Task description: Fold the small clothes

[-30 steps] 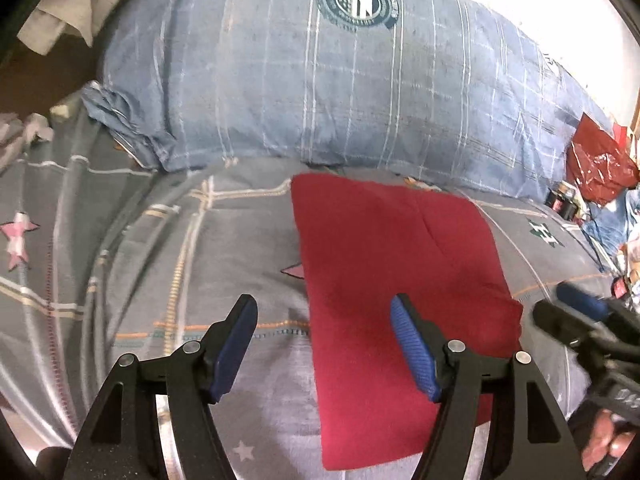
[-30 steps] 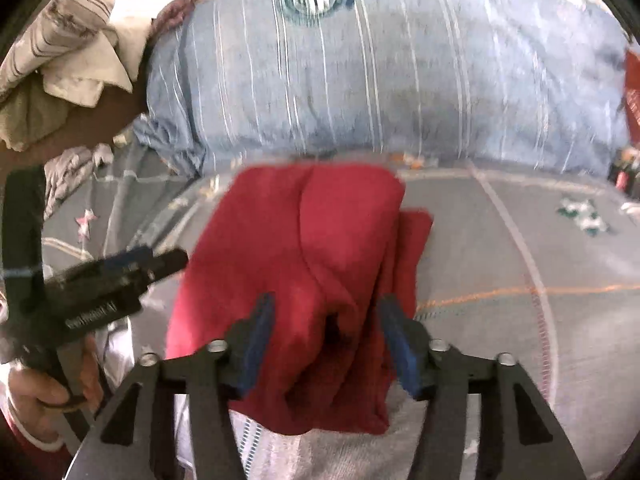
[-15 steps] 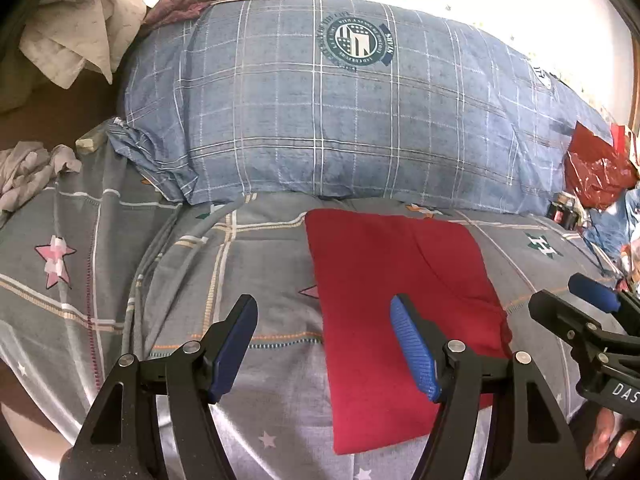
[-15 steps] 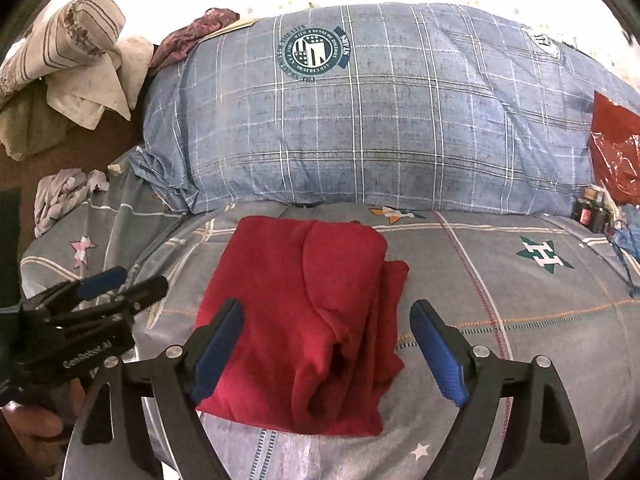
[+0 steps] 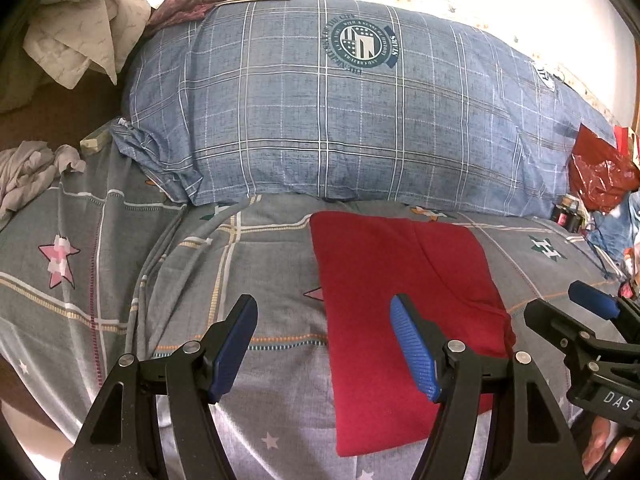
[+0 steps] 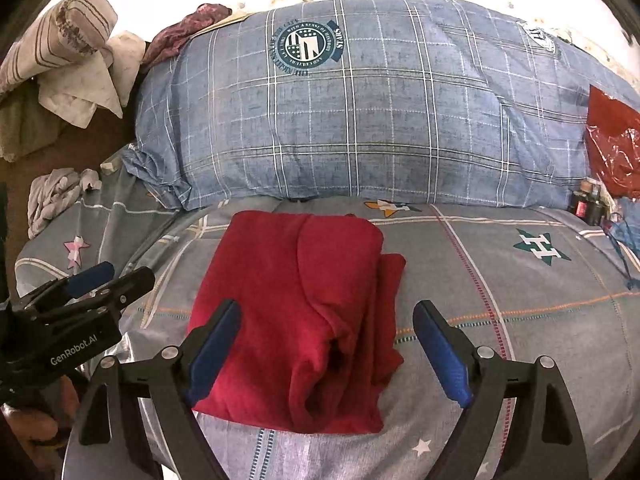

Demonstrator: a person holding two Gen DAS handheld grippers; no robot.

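Folded red knit garment (image 6: pixel 296 312), soft and roughly rectangular, flat on plaid bedsheet (image 5: pixel 120 280); right gripper (image 6: pixel 326 354) jaws just widened, empty above it; left gripper (image 5: pixel 324 346) jaws wide, empty, beside.

Both wrist views look down along their fingers from near the red cloth (image 5: pixel 404 280) (image 6: pixel 296 312), sharing it and the pillow (image 5: pixel 340 120) (image 6: pixel 360 112) behind.

One folded red garment (image 6: pixel 304 304) on bed. Two grippers: left gripper (image 5: pixel 320 344), right gripper (image 6: pixel 326 346), two blue-padded fingers each. One large blue plaid pillow (image 6: pixel 360 120), two round crests printed on it. One grey patterned bedsheet (image 5: pixel 120 280). One red plastic bag (image 5: pixel 600 172) at right. One crumpled grey-white cloth (image 6: pixel 52 196) at left. One striped rolled cloth (image 6: pixel 56 40) upper left. One maroon patterned cloth (image 5: pixel 208 0) behind pillow. Small dark bottles near bag, count unclear.
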